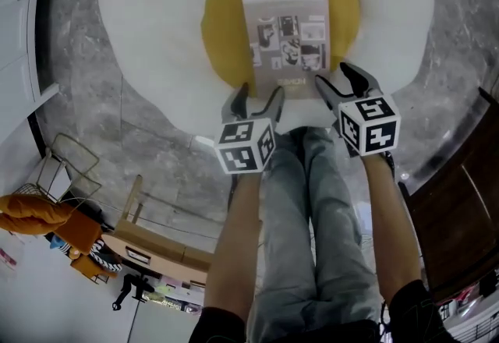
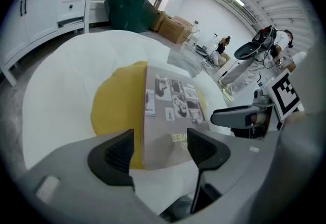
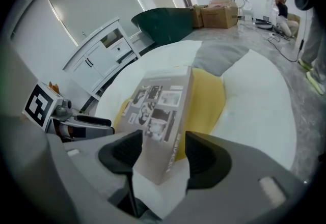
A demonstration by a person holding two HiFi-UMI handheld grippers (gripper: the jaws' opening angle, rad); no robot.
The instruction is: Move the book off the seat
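On the floor [image 1: 156,146], a seat [image 1: 148,30]; on its centre pad [image 1: 222,30], a book [image 1: 284,31]. At the book's near left corner, the left gripper [image 1: 260,96]; at the near right corner, the right gripper [image 1: 334,78], each corner between parted jaws. Left of the seat, a cabinet [image 1: 15,22].

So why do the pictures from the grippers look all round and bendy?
Left gripper view: a wide lens bends the cabinet and leaves black corners; right gripper view: same bending, same dark corners; head view: much milder curve, book looks sharp.
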